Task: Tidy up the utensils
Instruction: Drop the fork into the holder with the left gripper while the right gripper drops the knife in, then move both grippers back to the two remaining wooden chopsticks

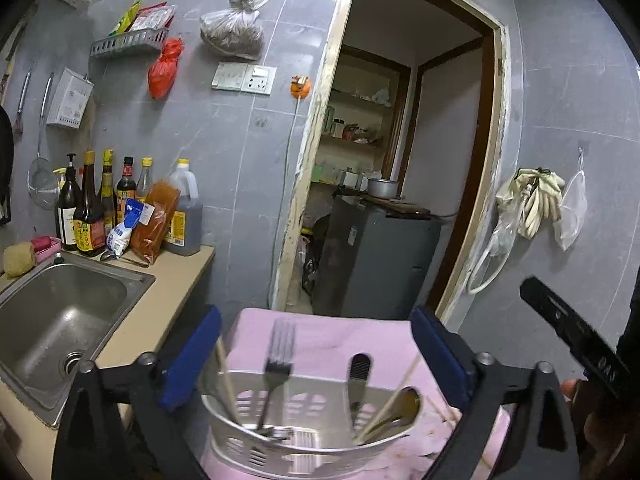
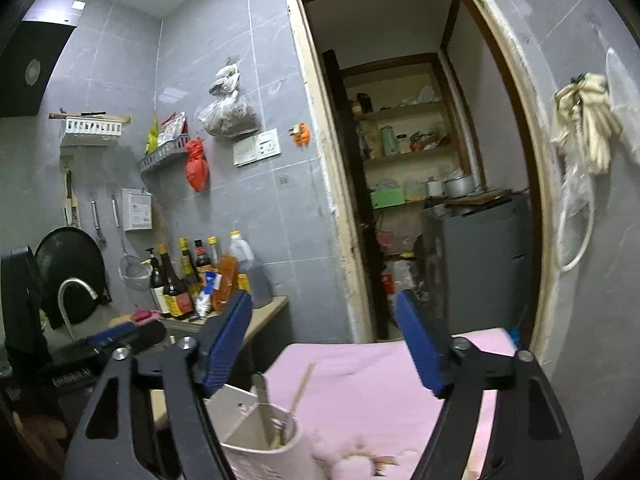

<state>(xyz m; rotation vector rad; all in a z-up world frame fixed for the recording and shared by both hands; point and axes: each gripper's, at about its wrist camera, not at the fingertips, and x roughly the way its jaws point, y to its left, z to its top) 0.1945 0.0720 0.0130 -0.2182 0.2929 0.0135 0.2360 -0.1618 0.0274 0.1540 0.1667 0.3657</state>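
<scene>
Directly under my left gripper (image 1: 316, 344), wide open and empty like my right gripper (image 2: 324, 340), sits the white caddy (image 1: 304, 436) on pink cloth (image 1: 340, 340); its fork (image 1: 278, 360) looks light, stiff, slippery, so I'd pinch the upper handle

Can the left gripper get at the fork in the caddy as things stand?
Probably yes. The left gripper is open, and the fork stands upright in the caddy between its fingers, with nothing visible in the way.
</scene>
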